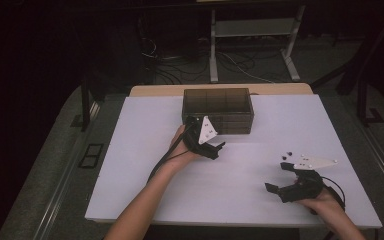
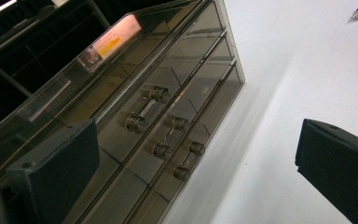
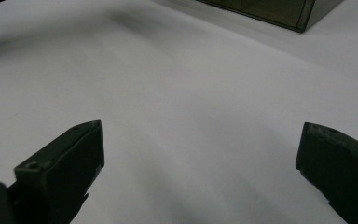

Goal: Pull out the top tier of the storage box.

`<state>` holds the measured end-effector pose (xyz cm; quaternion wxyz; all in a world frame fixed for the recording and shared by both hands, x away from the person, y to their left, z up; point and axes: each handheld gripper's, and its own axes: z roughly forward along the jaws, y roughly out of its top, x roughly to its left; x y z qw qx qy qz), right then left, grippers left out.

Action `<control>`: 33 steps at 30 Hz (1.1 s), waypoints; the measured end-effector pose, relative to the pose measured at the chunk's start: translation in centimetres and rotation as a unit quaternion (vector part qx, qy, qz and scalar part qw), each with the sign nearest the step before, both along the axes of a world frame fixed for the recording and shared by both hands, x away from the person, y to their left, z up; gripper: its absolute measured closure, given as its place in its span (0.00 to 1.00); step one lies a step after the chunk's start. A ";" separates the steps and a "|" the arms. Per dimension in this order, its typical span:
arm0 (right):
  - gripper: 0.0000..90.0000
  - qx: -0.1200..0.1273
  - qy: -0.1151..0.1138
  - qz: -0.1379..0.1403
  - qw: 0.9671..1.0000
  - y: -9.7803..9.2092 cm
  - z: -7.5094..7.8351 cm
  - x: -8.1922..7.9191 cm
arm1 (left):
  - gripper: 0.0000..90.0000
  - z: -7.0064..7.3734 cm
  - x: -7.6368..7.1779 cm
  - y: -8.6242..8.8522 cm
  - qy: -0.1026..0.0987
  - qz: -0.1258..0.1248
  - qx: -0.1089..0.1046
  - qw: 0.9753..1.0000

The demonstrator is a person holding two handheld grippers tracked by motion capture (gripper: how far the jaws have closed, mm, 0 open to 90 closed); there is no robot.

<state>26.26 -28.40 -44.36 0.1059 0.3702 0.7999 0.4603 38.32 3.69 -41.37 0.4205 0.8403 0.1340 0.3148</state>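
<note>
Your left gripper [image 1: 215, 148] sits just in front of the smoked drawer box [image 1: 218, 110], its jaws spread wide and holding nothing. Seen along those jaws, the box's three drawers are all shut, and the three bar handles [image 2: 165, 133] stand stacked between the pads, near but not yet touched. So I would judge the job barely begun: you are lined up on the drawer front, and the closing on a handle and the pull are both left to do.

Your right gripper [image 1: 280, 187] rests low over the white table top [image 1: 145, 165], well apart from the box, jaws equally wide and empty. A couple of small dark pointed bits [image 1: 288, 153] lie on the sheet just beyond it, between it and the box's right end.

Room is generous: bare sheet runs from the box front to the near edge, enough for a drawer to slide out toward you. Mind your right hand, which is close to the near right corner of the table
</note>
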 end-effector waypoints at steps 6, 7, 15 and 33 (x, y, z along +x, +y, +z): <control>0.01 0.000 0.001 0.001 1.000 0.0 0.0 0.0 | 0.00 -0.1 0.0 0.0 -0.013 0.003 0.014 1.000; 0.01 0.000 0.001 0.000 1.000 0.0 0.0 0.0 | 0.00 -0.1 -0.1 0.0 -0.017 0.003 0.018 1.000; 0.01 0.000 0.001 0.000 1.000 0.0 0.0 0.0 | 0.00 -0.3 -0.1 0.0 -0.039 0.007 0.038 0.998; 0.01 0.001 0.001 0.000 1.000 0.0 0.0 0.0 | 0.00 -0.6 -0.5 -0.5 -0.099 0.014 0.084 0.991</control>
